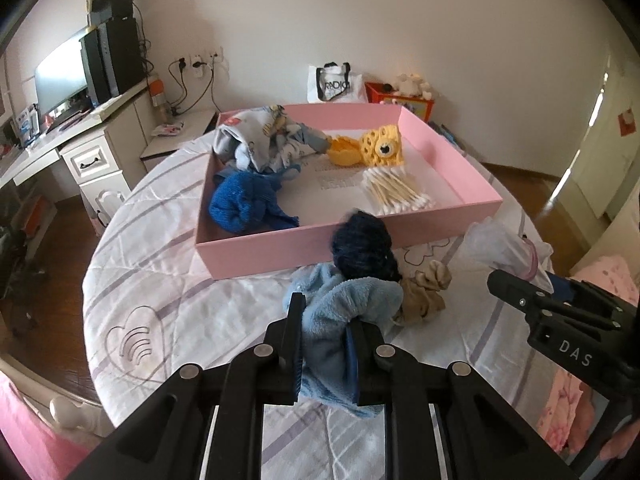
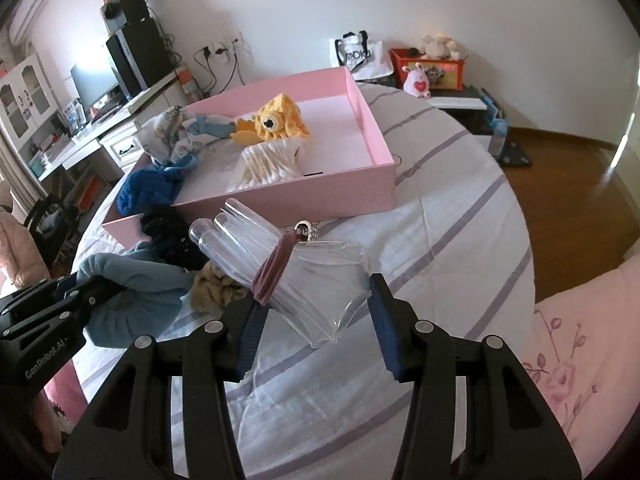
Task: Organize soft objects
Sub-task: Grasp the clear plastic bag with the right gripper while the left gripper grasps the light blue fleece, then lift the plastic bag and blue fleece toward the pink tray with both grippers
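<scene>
A round table under a white quilt with lilac stripes [image 1: 168, 248] carries a shallow pink cardboard box [image 1: 256, 256] at its twelve o'clock side. Inside the box lie a royal-blue knitted bundle [image 1: 244, 204], a heap of pale printed baby cloth [image 1: 256, 140], a yellow crocheted toy [image 1: 380, 146] and a packet of cotton swabs [image 1: 396, 192].

The left gripper [image 1: 324, 344] is clamped tight on a light-blue fleece cloth [image 1: 348, 300], which bunches between its pads. A dark navy fuzzy bundle [image 1: 364, 246] sits just beyond, against the box's near wall, with a beige scrunched cloth [image 1: 424, 294] at its four o'clock.

The right gripper [image 2: 316, 320] stands partly open around a clear plastic pouch of tubes bound with a mauve band [image 2: 280, 268]; its pads seem to touch the pouch's edges (whether they truly pinch is unclear).

To do this step well, raise the fleece high enough that its hanging tail clears the box wall, carry it towards twelve o'clock, and release over bare box floor.
</scene>
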Available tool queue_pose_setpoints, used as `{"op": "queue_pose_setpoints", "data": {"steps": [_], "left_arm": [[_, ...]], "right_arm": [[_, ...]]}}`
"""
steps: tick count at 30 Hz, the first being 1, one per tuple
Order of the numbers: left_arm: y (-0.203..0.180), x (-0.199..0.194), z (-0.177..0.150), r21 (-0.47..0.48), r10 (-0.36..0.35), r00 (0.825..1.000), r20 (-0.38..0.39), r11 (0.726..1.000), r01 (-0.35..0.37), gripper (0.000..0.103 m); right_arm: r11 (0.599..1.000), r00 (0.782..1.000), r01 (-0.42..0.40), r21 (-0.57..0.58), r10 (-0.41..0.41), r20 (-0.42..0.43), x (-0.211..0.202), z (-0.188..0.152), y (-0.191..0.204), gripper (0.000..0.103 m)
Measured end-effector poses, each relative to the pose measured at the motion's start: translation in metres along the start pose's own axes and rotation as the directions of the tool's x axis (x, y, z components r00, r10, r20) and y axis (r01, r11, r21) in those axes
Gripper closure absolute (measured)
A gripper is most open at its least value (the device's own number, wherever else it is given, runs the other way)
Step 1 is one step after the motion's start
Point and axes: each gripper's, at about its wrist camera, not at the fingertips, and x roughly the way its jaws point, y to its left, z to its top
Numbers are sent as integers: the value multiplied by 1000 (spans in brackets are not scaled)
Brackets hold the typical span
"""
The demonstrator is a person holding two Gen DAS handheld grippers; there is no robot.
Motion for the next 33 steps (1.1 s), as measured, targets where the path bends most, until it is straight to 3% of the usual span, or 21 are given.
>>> {"op": "queue_pose_setpoints", "data": {"steps": [20,33], "left_arm": [[18,-92,-29,-55,13,993,114,998,-6,89],[21,-172,-63,-79,39,973,226,997,-21,89]], "right_arm": [[998,995,-4,-56,10,103,-69,-19,36,56],[995,977,-2,-102,23,212,-128,-37,63,56]]}}
